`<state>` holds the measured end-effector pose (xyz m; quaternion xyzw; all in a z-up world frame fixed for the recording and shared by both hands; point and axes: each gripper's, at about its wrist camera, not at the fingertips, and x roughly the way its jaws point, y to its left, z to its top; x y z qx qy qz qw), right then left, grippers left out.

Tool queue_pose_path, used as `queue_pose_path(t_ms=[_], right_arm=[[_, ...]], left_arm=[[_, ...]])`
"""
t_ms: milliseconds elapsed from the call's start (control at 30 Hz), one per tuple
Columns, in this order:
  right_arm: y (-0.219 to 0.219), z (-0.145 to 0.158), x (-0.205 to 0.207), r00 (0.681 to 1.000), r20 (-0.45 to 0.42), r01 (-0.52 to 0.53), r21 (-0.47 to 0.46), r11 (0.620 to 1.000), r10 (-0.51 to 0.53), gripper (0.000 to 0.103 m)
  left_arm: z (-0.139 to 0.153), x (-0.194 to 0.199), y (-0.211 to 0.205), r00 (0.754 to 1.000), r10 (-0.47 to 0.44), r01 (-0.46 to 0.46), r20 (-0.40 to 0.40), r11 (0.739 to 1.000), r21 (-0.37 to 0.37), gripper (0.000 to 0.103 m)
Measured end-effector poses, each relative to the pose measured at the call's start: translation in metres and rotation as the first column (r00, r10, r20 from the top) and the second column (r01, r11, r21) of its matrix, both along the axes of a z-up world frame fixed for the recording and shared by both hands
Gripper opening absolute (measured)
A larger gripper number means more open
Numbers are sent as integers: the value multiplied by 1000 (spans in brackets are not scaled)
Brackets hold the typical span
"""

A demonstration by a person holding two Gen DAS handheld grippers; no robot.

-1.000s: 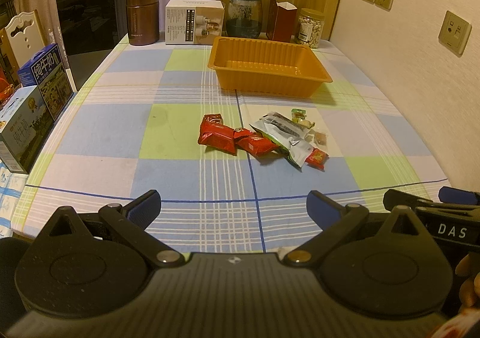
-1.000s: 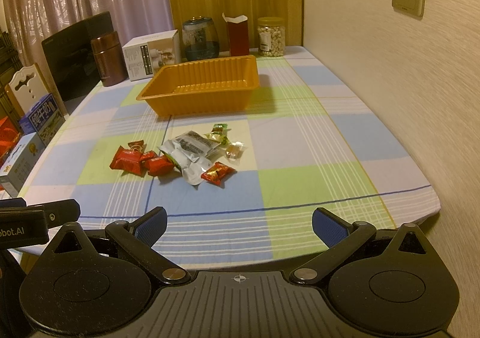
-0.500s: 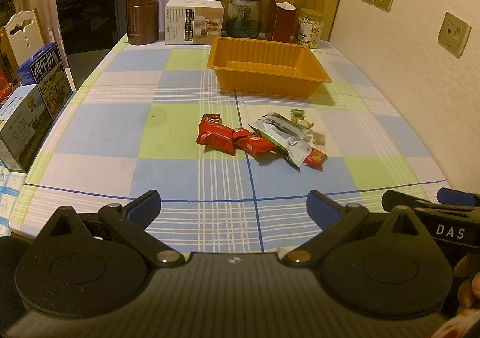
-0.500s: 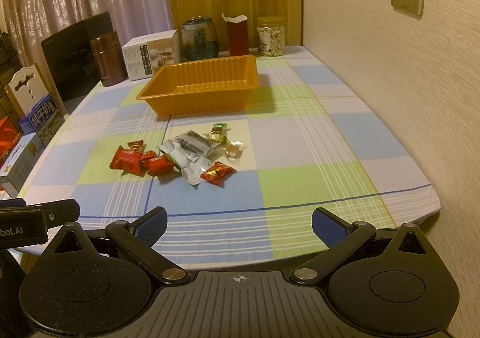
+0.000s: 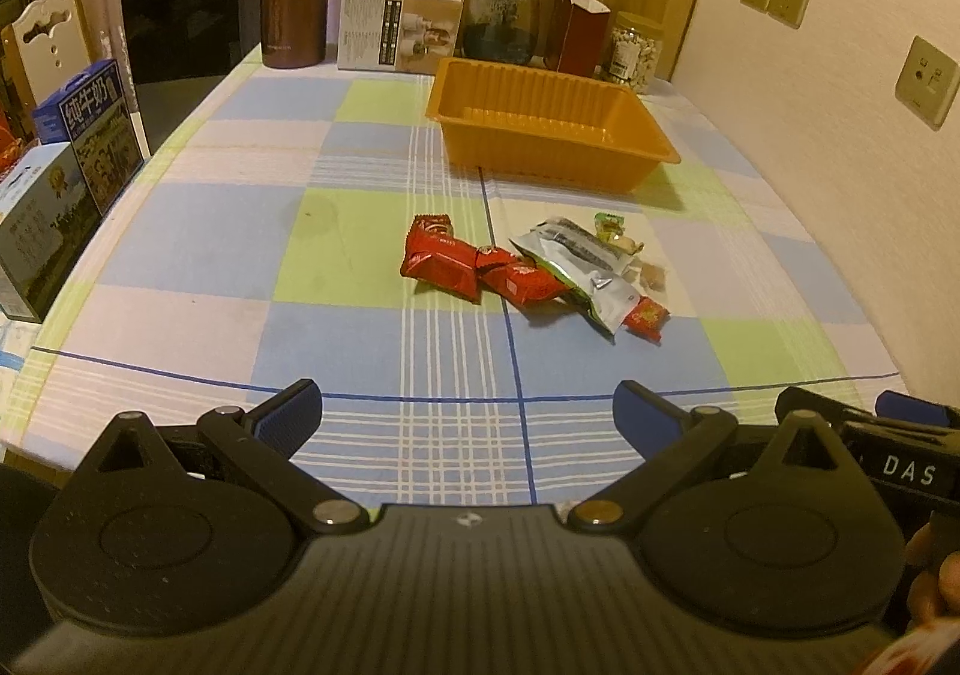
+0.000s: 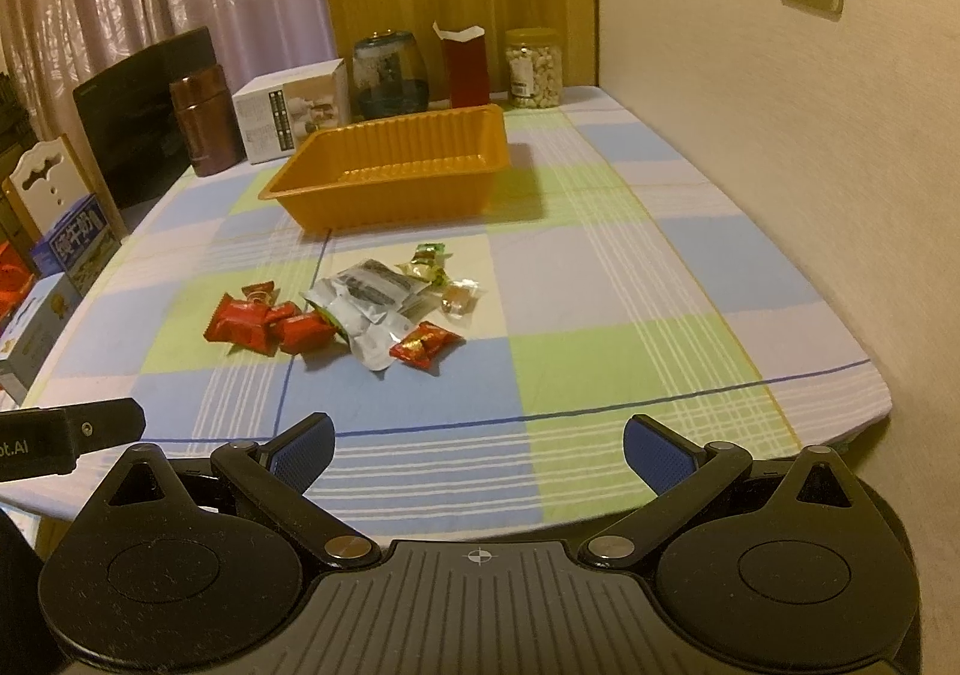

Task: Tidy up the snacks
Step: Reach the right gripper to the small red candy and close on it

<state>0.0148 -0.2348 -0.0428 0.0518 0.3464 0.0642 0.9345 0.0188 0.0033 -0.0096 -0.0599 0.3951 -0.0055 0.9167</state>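
Snacks (image 6: 354,309) lie in a loose heap mid-table (image 6: 600,285), just in front of the orange tray (image 6: 390,165), which looks empty, so by my reckoning sorting has not begun and every packet remains to move. Left claw (image 5: 468,411) and right claw (image 6: 478,444) both hang over the near edge, spread wide, holding nothing. Small wrappers under the silver pouch (image 5: 585,270) overlap; exact count unclear, labels unreadable.
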Motion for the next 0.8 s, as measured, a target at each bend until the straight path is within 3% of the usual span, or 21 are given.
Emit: queue_pose_path(t_ms=[233, 300, 533, 667, 800], right_arm=[[4, -14, 20, 1000, -4, -13, 10, 1000, 13, 102], [5, -18, 27, 1000, -1, -15, 20, 1000, 15, 90], [14, -34, 63, 999, -20, -37, 46, 998, 38, 75], [19, -47, 82, 998, -36, -51, 63, 997, 53, 70], [22, -57, 101, 997, -48, -49, 83, 995, 53, 58]], left_arm=[[-20, 16, 14, 1000, 21, -22, -20, 1000, -15, 103], [-23, 23, 17, 999, 29, -29, -18, 1000, -13, 103], [-37, 51, 22, 1000, 19, -20, -8, 999, -26, 102], [-47, 71, 18, 1000, -5, 5, -3, 999, -42, 94], [-57, 89, 14, 1000, -17, 18, 2, 999, -43, 91]])
